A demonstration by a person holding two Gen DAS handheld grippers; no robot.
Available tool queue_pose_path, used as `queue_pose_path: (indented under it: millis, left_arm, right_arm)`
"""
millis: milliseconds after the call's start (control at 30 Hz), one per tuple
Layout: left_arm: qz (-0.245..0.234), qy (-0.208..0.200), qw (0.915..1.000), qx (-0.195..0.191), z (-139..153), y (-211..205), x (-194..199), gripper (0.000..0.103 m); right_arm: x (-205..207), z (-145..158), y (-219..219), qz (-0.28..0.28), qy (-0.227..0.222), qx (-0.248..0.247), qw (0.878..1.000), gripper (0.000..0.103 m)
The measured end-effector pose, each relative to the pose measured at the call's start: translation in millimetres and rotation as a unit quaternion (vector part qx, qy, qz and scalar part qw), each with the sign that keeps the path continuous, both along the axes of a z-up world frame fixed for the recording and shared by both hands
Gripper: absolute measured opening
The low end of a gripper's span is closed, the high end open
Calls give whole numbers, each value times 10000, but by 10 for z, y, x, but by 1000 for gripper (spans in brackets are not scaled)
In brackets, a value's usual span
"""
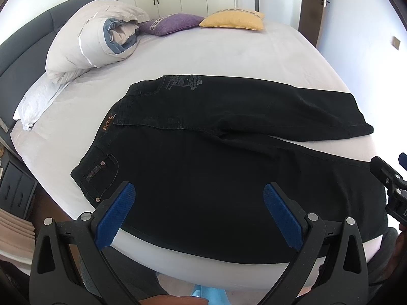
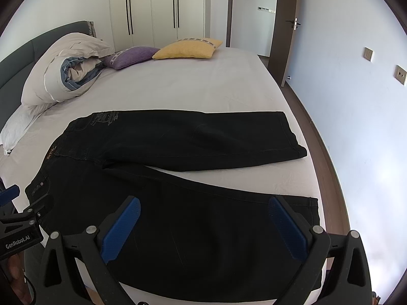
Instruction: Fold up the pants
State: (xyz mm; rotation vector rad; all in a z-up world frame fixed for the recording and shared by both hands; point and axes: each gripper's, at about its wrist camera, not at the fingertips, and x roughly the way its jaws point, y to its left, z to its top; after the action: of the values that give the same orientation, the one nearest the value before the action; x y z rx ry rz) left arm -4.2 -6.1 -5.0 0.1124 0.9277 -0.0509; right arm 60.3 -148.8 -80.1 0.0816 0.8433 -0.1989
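Two grippers, the left gripper (image 1: 199, 195) and right gripper (image 2: 204, 207), hover with jaws spread wide above black pants (image 1: 203, 157) laid flat on a bed (image 1: 229, 50), legs splayed apart, waistband toward the headboard, near a rolled duvet (image 1: 89, 43) and two cushions.

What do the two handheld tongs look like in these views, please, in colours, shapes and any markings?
Both are alike. The left tongs and right tongs each have two matte black, triangular-framed fingers with cut-out windows and silver round pivot bolts. Each finger carries a long blue ribbed pad. The left unit's black body, seen from the right wrist, bears white "GenRobot.AI" lettering. No cables or sleeves are clearly visible.
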Motion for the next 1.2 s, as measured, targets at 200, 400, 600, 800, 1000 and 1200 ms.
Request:
queue_pose_path:
  millis: [200, 400, 600, 800, 1000, 1200]
  left_arm:
    - [35, -28, 10000, -8, 15, 15, -11, 103]
    - [28, -18, 10000, -10, 20, 11, -7, 103]
    - [32, -25, 10000, -20, 19, 11, 7, 103]
    - [36, -8, 10000, -25, 3, 16, 7, 103]
    - [31, -14, 10000, -23, -3, 13, 7, 103]
    - [29, -8, 10000, -20, -11, 9, 8, 103]
  right_arm:
    - [9, -5, -4, -53, 15, -18, 10000, 103]
    - [5, -2, -17, -67, 9, 15, 10000, 103]
    - [16, -4, -21, -75, 13, 34, 10000, 103]
    - [25, -13, 14, -70, 35, 14, 10000, 103]
    - [37, -23, 37, -86, 52, 20, 9999, 103]
    - [32, -30, 30, -86, 48, 25, 9999, 103]
